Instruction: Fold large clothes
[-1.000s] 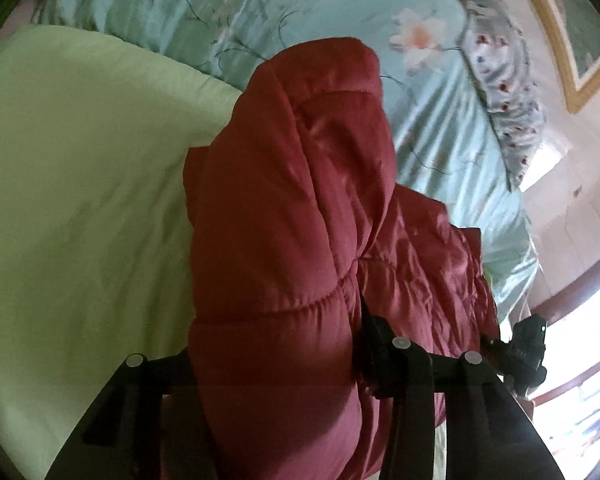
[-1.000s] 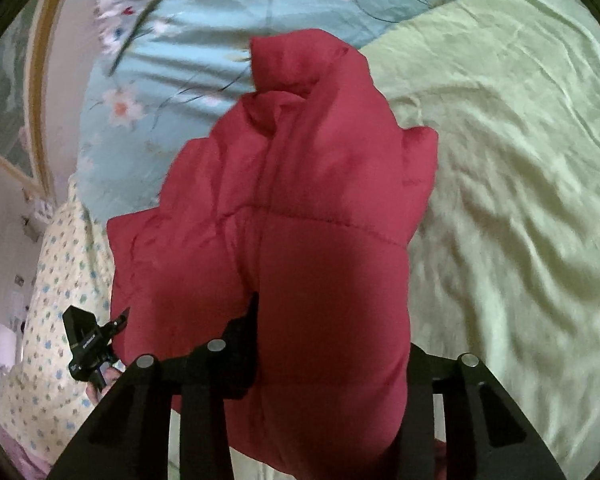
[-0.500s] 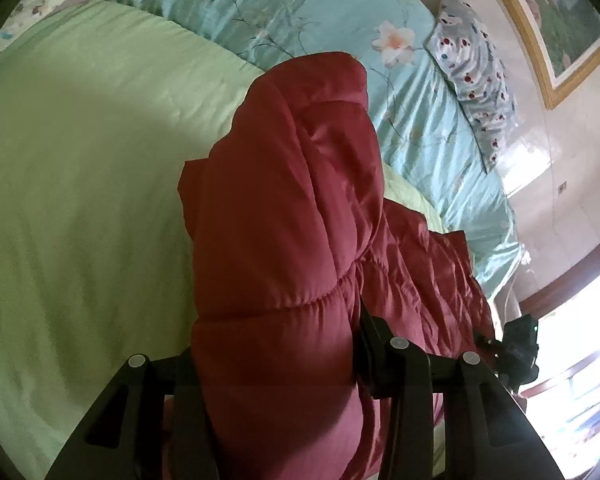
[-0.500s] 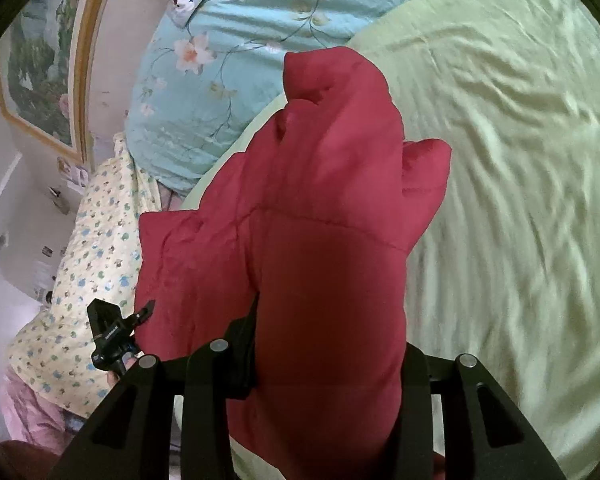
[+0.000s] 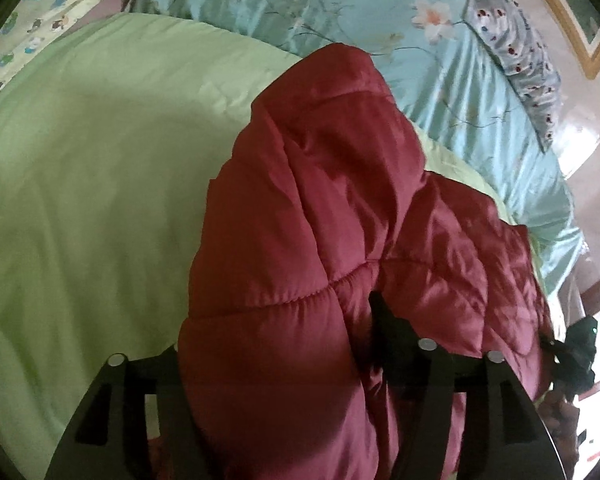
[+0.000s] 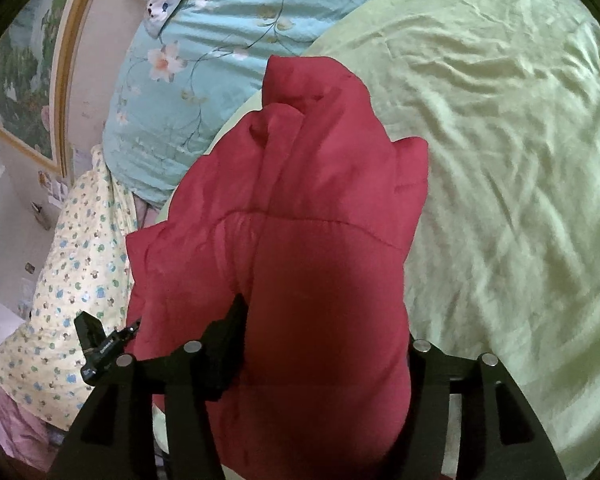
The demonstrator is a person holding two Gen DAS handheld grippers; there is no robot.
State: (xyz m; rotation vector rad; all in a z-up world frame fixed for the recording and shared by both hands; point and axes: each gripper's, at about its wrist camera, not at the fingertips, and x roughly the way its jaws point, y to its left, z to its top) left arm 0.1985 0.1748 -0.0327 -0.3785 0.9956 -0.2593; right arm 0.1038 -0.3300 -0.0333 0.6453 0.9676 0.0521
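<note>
A red puffer jacket (image 5: 320, 200) hangs bunched over the green sheet (image 5: 92, 184), gripped from both ends. My left gripper (image 5: 276, 320) has a thick quilted fold between its fingers. Its jaws are opening, and the padding still fills the gap against the right finger (image 5: 380, 320); the other finger is hidden. My right gripper (image 6: 324, 320) holds another fold of the jacket (image 6: 320, 240) the same way. Its jaws are opening too, the left finger (image 6: 232, 328) touching the cloth. Each gripper shows small in the other's view: the right one (image 5: 576, 352), the left one (image 6: 100, 348).
A light blue floral quilt (image 5: 380, 12) lies beyond the green sheet (image 6: 500, 160), with a spotted pillow (image 5: 516, 40) by the wall. A yellow patterned blanket (image 6: 76, 272) hangs at the bed's side. A framed picture (image 6: 24, 80) is on the wall.
Both grippers carried the jacket across the bed, so more green sheet lies under it. In each view the visible finger has moved outward and the jacket fold between the fingers looks wider.
</note>
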